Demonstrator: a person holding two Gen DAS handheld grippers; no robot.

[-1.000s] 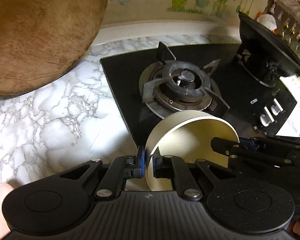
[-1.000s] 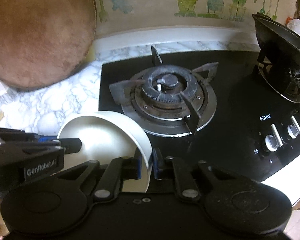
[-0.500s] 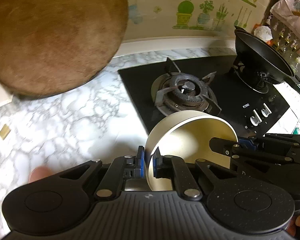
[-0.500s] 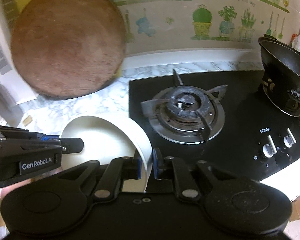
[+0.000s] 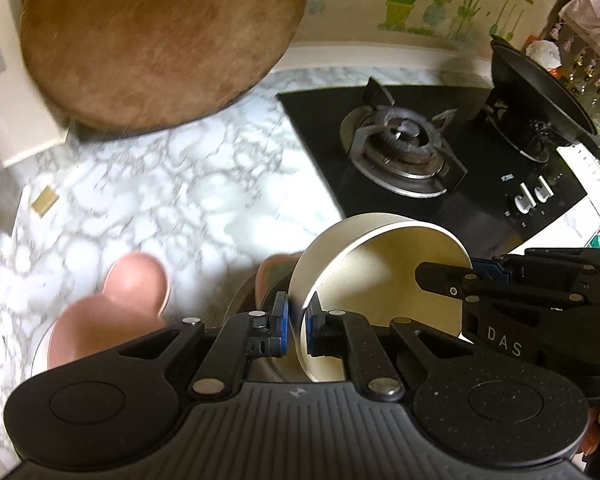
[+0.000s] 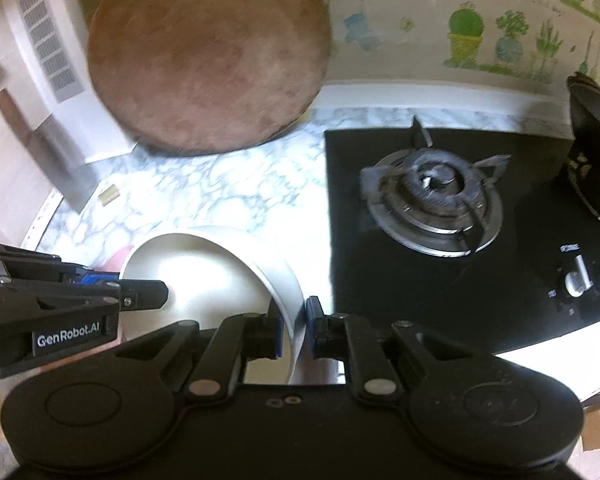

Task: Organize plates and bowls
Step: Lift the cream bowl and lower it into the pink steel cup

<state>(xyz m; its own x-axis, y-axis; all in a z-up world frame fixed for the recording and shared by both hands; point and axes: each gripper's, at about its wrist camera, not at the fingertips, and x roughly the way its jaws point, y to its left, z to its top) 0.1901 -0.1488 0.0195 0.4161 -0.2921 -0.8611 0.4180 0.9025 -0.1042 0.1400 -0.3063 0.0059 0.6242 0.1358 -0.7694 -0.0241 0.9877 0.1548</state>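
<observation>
Left wrist view is looking steeply down: at lower left a pink bowl is lying blurred on the marble countertop, and at bottom centre the left gripper is pinching the near rim of a cream bowl, jaws clamped on its wall. From the right edge the right gripper is reaching in level, gripping the opposite rim. Right wrist view is showing the left gripper entering from the left edge, the cream bowl held tilted at lower centre, and the right gripper clamped on its rim. Farther right the gas stove is sitting.
</observation>
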